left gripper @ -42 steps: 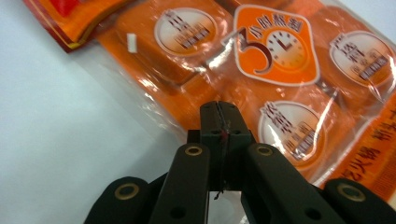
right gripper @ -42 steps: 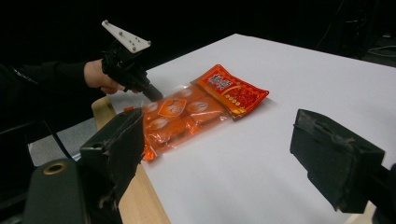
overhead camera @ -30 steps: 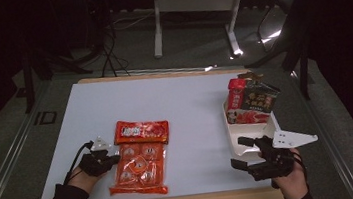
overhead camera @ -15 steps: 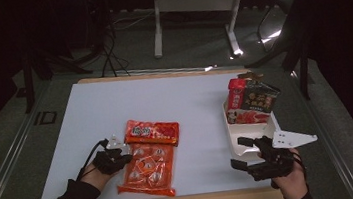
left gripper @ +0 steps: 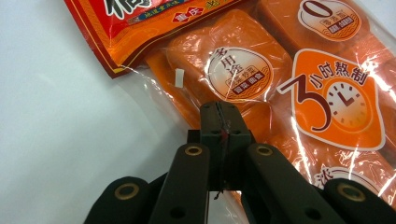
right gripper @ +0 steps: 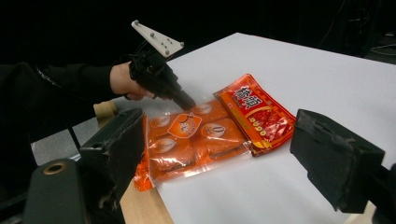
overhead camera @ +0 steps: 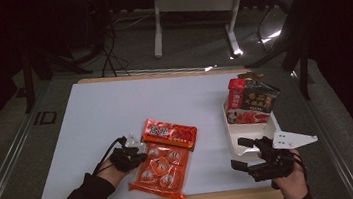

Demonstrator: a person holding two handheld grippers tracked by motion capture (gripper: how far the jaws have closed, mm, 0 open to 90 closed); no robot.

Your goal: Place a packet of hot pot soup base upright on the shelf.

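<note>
Packet (left gripper: pixel 261 79) edge hidden inside left gripper (left gripper: pixel 219 122), clamped tight.

Glossy clear plastic snack packet (left gripper: pixel 289 84) with crinkled, shiny film, matt black plastic left tool (left gripper: pixel 219 122) with brass-coloured rivets pinching that film, smooth matt white surface (overhead camera: pixel 115 111) beneath the packet, bare wood edge along the surface's near side

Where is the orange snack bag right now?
In the high view the orange bag lies on the white table near its front edge, left of centre, its left edge pinched by the left tongs.
</note>
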